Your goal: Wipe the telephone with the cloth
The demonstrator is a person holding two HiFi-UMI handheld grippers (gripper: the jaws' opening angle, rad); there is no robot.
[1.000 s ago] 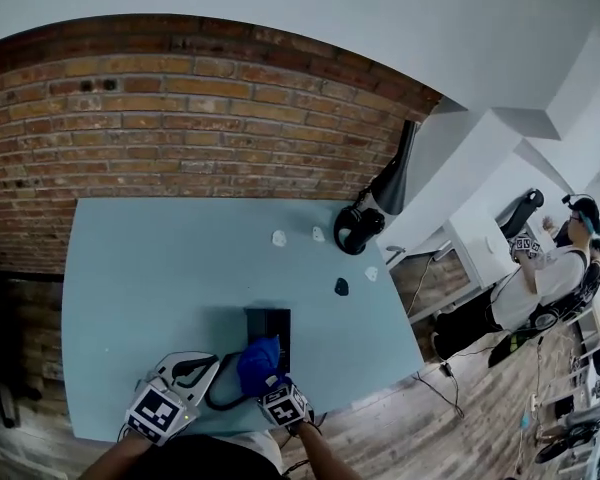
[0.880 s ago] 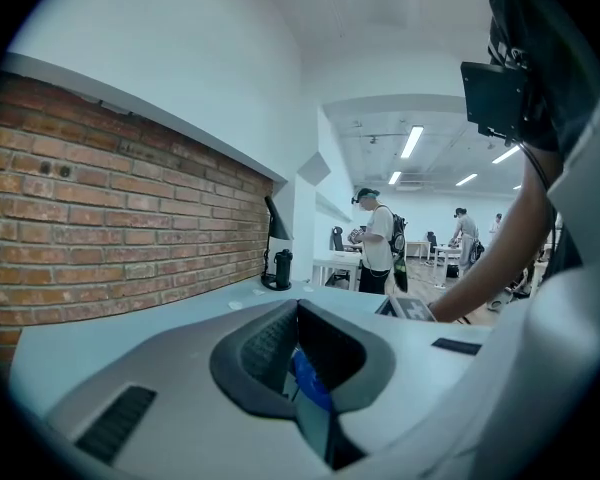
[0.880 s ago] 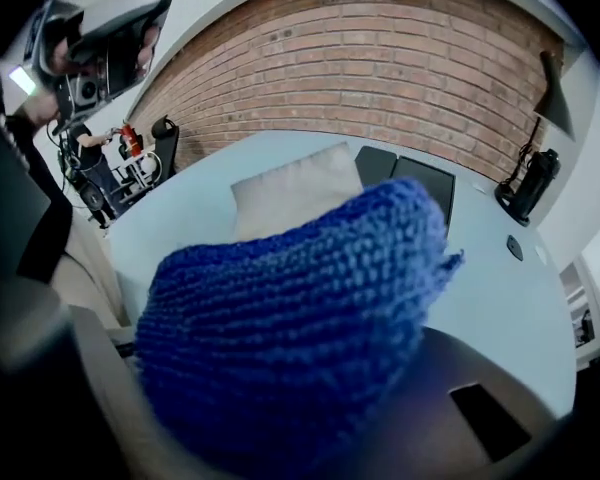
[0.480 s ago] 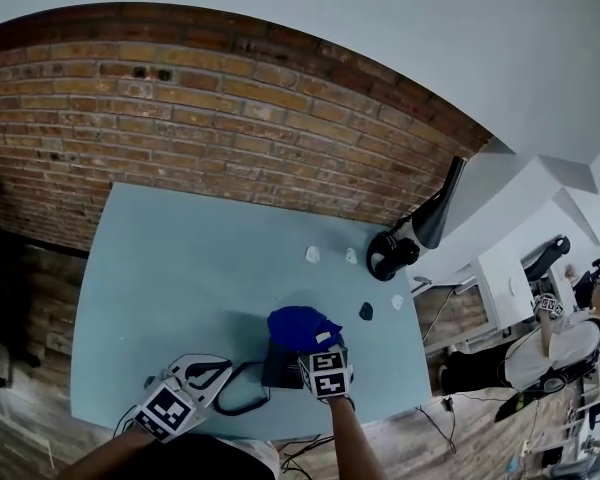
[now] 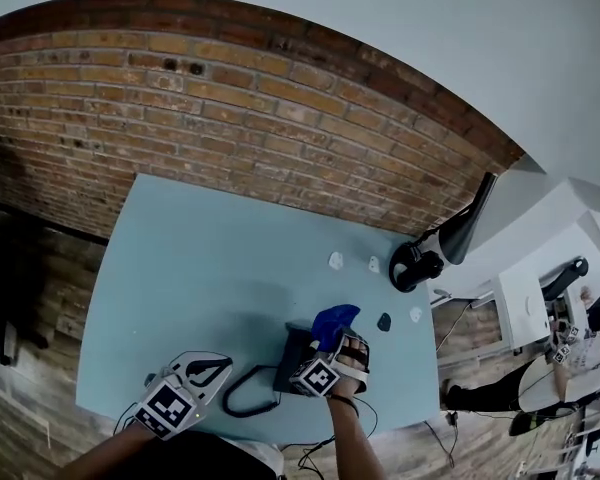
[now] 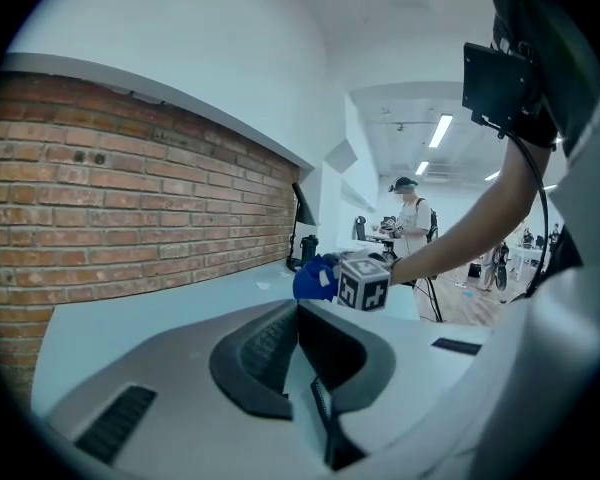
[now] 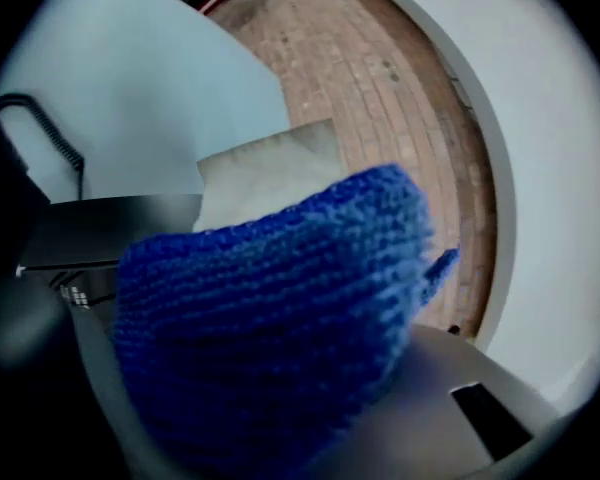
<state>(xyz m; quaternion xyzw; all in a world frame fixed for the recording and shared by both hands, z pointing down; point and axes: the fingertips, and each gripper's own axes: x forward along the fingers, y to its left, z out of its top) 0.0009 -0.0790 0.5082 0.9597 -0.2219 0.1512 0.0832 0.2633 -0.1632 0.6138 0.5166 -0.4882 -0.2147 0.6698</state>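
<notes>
Pale blue counter (image 5: pixel 200 268) against a brick wall (image 5: pixel 230 98), open office to my right. Black telephone (image 5: pixel 295 353) sits near the front edge. Right tongs (image 5: pixel 337 338) clamp the blue cloth (image 5: pixel 332 323) over its far corner. Left tongs (image 5: pixel 218 368) drawn together, empty, beside the coiled cord (image 5: pixel 242 400).

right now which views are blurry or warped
Right gripper view: the cloth fills the frame, close up and slightly soft. Head view: fisheye bends the brick wall into an arc. Left gripper view: black rounded corners, brick wall fairly sharp.
</notes>
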